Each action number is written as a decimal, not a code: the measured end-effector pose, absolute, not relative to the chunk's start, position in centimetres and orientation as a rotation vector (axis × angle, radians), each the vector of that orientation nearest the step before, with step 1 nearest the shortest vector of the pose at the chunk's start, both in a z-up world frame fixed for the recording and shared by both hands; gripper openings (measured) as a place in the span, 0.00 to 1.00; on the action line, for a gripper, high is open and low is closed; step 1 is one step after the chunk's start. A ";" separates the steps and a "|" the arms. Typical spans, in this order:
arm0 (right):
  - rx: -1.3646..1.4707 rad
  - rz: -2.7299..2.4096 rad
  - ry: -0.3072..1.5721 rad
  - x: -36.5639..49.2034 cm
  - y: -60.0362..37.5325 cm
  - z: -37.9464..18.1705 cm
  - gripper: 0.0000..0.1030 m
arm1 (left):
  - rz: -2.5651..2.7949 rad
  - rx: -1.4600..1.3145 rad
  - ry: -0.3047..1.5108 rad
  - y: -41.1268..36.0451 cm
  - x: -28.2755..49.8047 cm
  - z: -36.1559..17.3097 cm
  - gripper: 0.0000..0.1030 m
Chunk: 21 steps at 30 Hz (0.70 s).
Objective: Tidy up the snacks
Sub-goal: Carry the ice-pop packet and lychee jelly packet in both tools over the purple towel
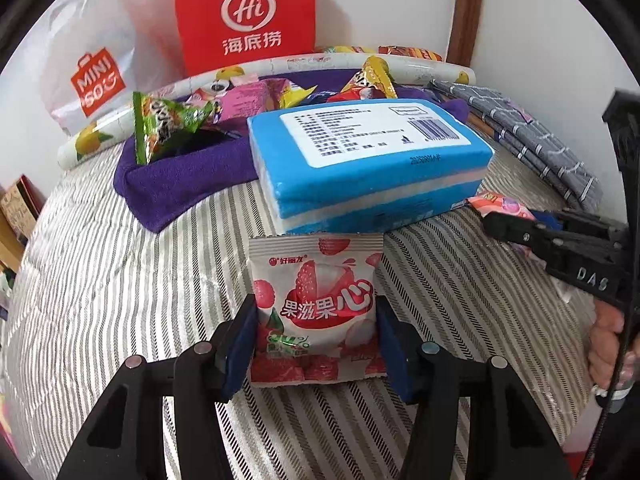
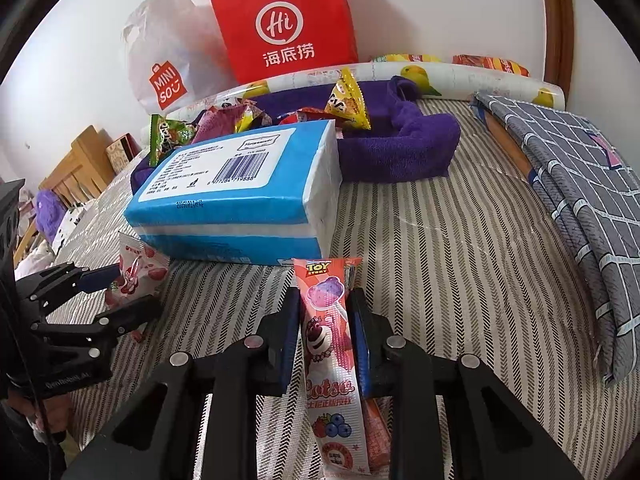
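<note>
My left gripper is shut on a white and red lychee gummy packet, which stands upright between the blue pads just in front of a blue tissue pack. My right gripper is shut on a long pink Toy Story lollipop wrapper, held lengthwise between its pads. Each view shows the other gripper at its edge: the left gripper with the lychee gummy packet, the right gripper with the pink wrapper. Behind the tissue pack, a purple towel tray holds several snack packets.
A red paper bag and a white plastic shopping bag stand against the back wall. A rolled lemon-print mat lies along the far edge. Folded grey checked cloth lies at the right. Everything rests on a striped bedcover.
</note>
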State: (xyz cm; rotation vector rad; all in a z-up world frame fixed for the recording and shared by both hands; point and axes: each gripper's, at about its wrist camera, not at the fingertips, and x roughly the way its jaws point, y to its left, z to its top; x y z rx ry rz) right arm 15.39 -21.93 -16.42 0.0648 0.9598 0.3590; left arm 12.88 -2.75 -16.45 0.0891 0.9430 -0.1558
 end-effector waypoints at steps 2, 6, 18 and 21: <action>0.052 0.357 0.957 15.3 -21.8 -16.4 0.23 | -0.169 0.051 0.953 -2.1 12.8 -16.1 0.52; 0.008 0.343 0.948 14.8 -21.2 -16.1 0.23 | -0.181 0.014 0.960 -0.7 12.2 -15.5 0.52; 0.011 0.336 0.913 13.1 -19.3 -12.5 0.23 | -0.142 -0.006 0.898 3.1 11.3 -12.7 0.52; 0.015 0.346 0.887 12.9 -19.0 -10.7 0.23 | -0.136 -0.017 0.892 3.8 11.4 -11.9 0.52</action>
